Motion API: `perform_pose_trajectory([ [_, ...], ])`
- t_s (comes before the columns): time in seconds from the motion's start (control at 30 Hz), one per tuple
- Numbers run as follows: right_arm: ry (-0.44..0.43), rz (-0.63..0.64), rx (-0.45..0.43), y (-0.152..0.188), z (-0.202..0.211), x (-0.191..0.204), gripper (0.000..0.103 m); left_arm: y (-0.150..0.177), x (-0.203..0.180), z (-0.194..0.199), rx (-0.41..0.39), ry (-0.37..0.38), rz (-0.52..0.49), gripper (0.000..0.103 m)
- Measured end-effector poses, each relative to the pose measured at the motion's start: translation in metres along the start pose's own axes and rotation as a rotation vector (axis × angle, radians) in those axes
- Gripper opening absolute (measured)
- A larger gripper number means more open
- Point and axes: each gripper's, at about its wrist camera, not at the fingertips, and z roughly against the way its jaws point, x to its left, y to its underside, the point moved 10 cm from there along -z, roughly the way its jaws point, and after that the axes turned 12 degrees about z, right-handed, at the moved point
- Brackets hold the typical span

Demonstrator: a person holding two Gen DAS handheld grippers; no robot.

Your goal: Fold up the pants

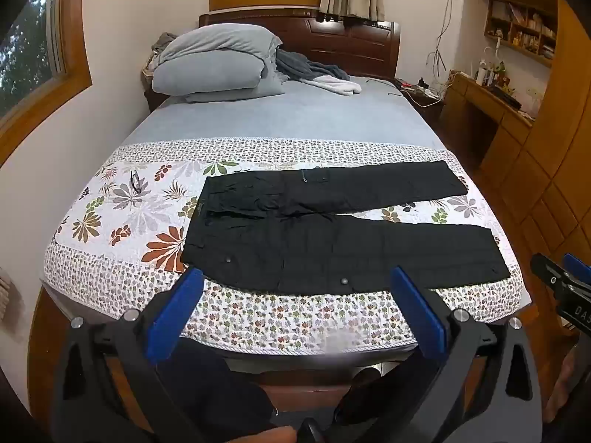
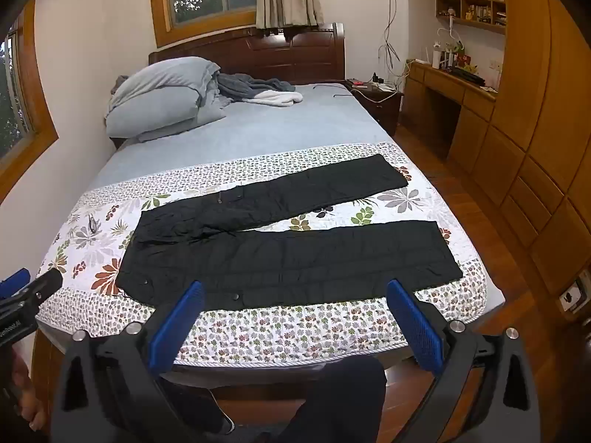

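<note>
Black pants [image 1: 332, 229] lie flat on the floral quilt [image 1: 122, 221] at the foot of the bed, waist to the left, both legs spread apart toward the right. They also show in the right wrist view [image 2: 280, 251]. My left gripper [image 1: 295, 277] is open and empty, held above the bed's near edge, just short of the pants. My right gripper [image 2: 295, 291] is open and empty too, over the near edge by the nearer leg. Its tip shows at the right of the left wrist view [image 1: 565, 284].
Grey pillows [image 1: 218, 62] and a crumpled blanket [image 1: 314, 74] lie at the headboard end. Eyeglasses [image 1: 136, 181] rest on the quilt left of the pants. A wooden desk [image 1: 487, 107] and wardrobe [image 2: 535, 147] stand to the right. The person's legs [image 2: 332, 398] are below the bed edge.
</note>
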Motion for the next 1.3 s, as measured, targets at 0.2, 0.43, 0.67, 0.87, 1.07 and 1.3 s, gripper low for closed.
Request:
perform_pose_trajectory([
  [0.2,-0.003,-0.001,0.000,0.0003,0.0008,0.0011,0.100,-0.0003,0.0013,0.0010,-0.003,0.003,0.007,0.100],
  [0.43,-0.003,-0.001,0.002,0.0009,0.0015,0.0017,0.100,-0.0030,0.0027,-0.0014,-0.005,-0.003,0.002,0.100],
  [0.67,-0.001,0.001,0.002,0.0011,0.0018,0.0033,0.100,-0.0029,0.0012,0.0022,-0.009,-0.005,0.003,0.100],
  [0.87,-0.002,0.001,0.005,-0.0051,0.0009,-0.0016,0.100,-0.0026,0.0016,0.0032,-0.008,-0.004,0.001,0.100],
  [1.07,0.000,0.000,0.007,-0.0021,-0.0034,0.0035,0.100,-0.0035,0.0040,0.0033,-0.009,-0.002,0.001,0.100],
  [1.3,0.002,-0.002,0.006,0.0006,-0.0027,-0.0009,0.100,-0.0034,0.0069,0.0043,-0.007,-0.003,0.001,0.100],
])
